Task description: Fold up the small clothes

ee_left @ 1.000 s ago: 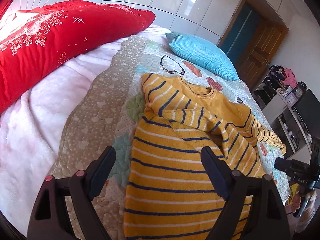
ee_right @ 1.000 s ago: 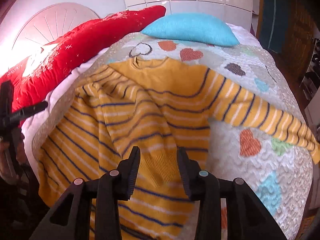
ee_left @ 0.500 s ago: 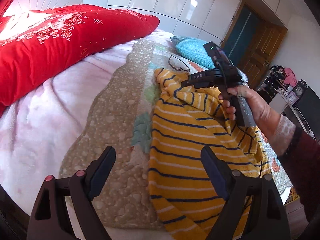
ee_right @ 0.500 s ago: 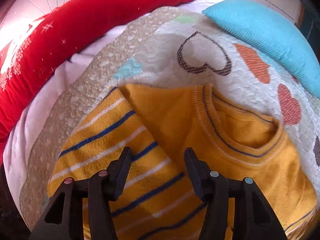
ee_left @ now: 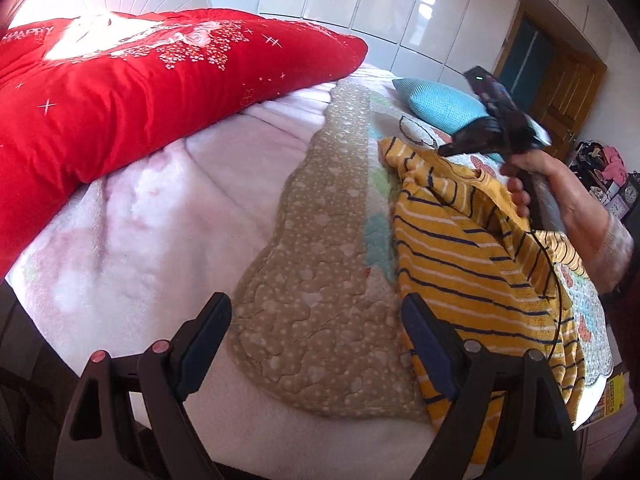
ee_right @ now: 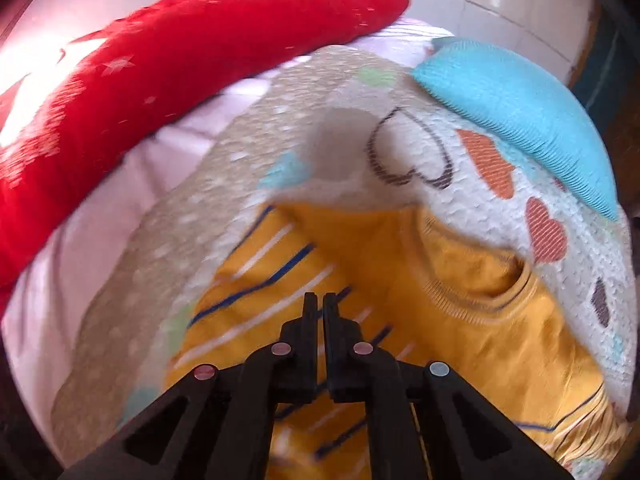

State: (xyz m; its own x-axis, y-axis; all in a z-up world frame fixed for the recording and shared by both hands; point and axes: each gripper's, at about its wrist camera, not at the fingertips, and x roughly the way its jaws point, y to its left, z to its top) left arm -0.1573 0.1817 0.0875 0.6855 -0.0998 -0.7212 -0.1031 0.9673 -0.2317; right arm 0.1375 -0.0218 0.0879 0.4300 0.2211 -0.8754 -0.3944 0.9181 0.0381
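My left claw (ee_left: 316, 320) is spread wide with nothing between its fingers, hanging over the beige border of the quilt (ee_left: 320, 240) near the bed's edge. The yellow striped sweater (ee_left: 472, 264) lies on that quilt just right of the claw, its right finger overlapping the sweater's near left edge in my view; I cannot tell if it touches. Further right, a hand (ee_left: 548, 184) grips the handle of my right claw above the sweater's collar end, a thin black cable trailing down across the stripes.

From the right wrist view, my right claw (ee_right: 319, 304) is pressed together over the sweater's (ee_right: 460, 320) shoulder, left of the ribbed neckline. The picture is blurred, so I cannot tell whether fabric is pinched between the tips. Beyond the sweater lies the heart-patterned part of the quilt (ee_right: 400, 140), with a blue pillow (ee_right: 520, 120) at far right and a red pillow (ee_right: 160, 80) at far left.
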